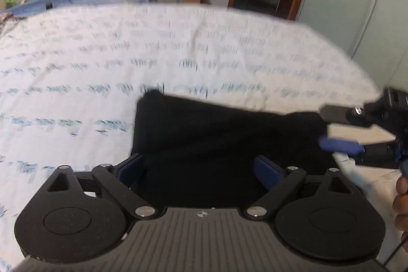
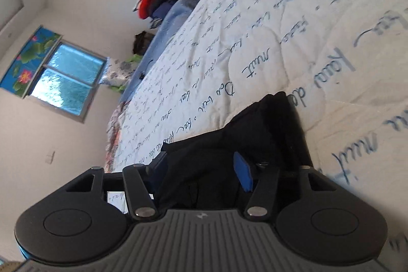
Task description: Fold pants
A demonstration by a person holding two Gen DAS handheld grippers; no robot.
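Already the black pants (image 1: 224,142) look folded down to a compact dark block, lying on the bed (image 1: 127,55) with its white, script-printed cover; in the left wrist view they fill the lower middle of the frame.

Starting at the left of that view, bare bedcover runs out to the edge. Next comes the left claw (image 1: 200,170), its blue pads spread wide on either side of the pants with no pad pressing on the cloth, so it holds nothing. Farther right, at the middle right edge, the right claw (image 1: 331,129) sits at the pants' right end, one black finger above and one blue-padded finger below, apart. A hand (image 1: 401,198) shows at the lower right edge.

In the right wrist view the bed runs tilted across the frame, and the pants rise as a rumpled heap between that claw's spread fingers; the blue pad (image 2: 243,173) stands clear of the fabric, so nothing is gripped.

The risks, as I judge them: that right end looks bunched rather than flat, so it may spring open. A finger drawn back carelessly could snag a layer and drag the fold apart. The soft, quilted cover gives little support, so pressing down may skew the stack.
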